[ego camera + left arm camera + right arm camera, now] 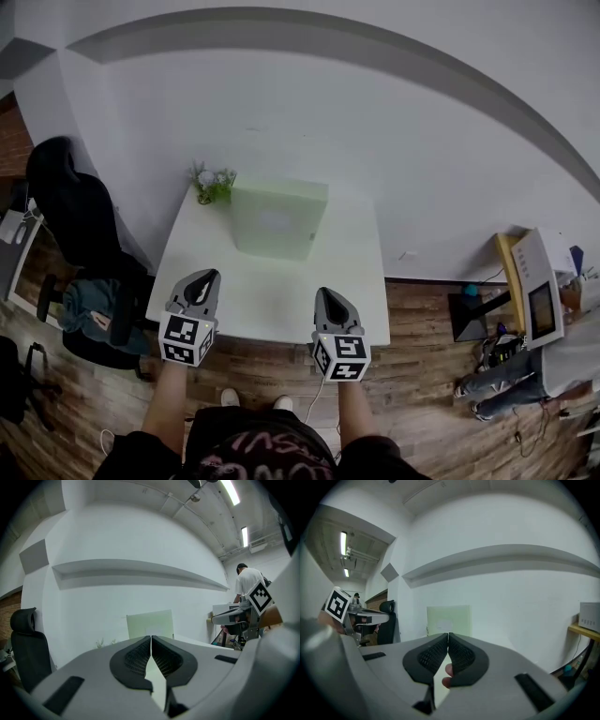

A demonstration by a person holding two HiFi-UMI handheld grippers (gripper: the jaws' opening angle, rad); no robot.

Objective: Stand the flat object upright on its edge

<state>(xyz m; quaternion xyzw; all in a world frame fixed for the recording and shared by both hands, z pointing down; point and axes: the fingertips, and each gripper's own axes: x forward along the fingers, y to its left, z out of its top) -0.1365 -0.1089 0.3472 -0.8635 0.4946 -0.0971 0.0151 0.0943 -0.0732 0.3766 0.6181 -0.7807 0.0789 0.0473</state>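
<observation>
Green panel (277,219) upright on table (272,305) (face toward near edge).

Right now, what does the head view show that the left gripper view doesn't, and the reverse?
Only the head view: the wooden floor, and both grippers from above, the left gripper and the right gripper, at the white table's near edge.

Only the left gripper view: the ceiling lights, and the left gripper's jaws close up, shut with nothing between them.

Both: the pale green panel standing upright at the table's far side, the small plant to its left, and the black chair.
</observation>
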